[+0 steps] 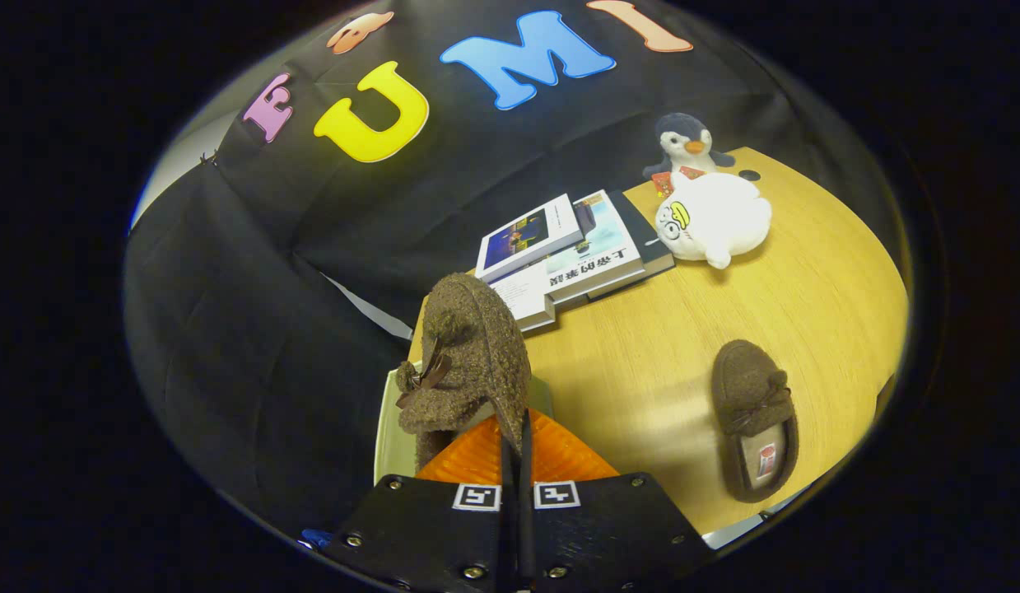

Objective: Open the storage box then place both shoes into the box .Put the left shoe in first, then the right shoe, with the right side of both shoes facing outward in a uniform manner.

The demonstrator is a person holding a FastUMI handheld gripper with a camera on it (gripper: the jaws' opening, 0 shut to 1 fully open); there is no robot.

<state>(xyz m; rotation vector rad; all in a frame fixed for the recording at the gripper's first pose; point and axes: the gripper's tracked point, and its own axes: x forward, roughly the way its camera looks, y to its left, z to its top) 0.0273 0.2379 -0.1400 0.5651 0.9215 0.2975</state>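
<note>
We have the gripper (515, 445) closed on the held shoe (464, 362): the two fingers stand nearly together, pinching the thin edge of its collar between them. This brown fuzzy slipper hangs just ahead of the fingers, reaching toward 11 o'clock from the tips, its long axis running roughly along the fingers' own line, its bow (423, 380) facing 9 o'clock. Directly under it lies the storage box (393, 436), whose pale wall shows at 9 o'clock of the fingertips with an orange panel (485, 457) beneath them; we cannot tell how far open it stands. The second shoe (755, 420) rests flat on the wooden table (658, 346), well apart at 3 o'clock of the fingers, its toe pointing toward 12. We judge the coming move turns on this: the held shoe sits right over the box, so lowering matters more than travel, with the side it shows kept outward. Books (571, 251) and two plush toys (711, 218) lie beyond at 1 o'clock.
</note>
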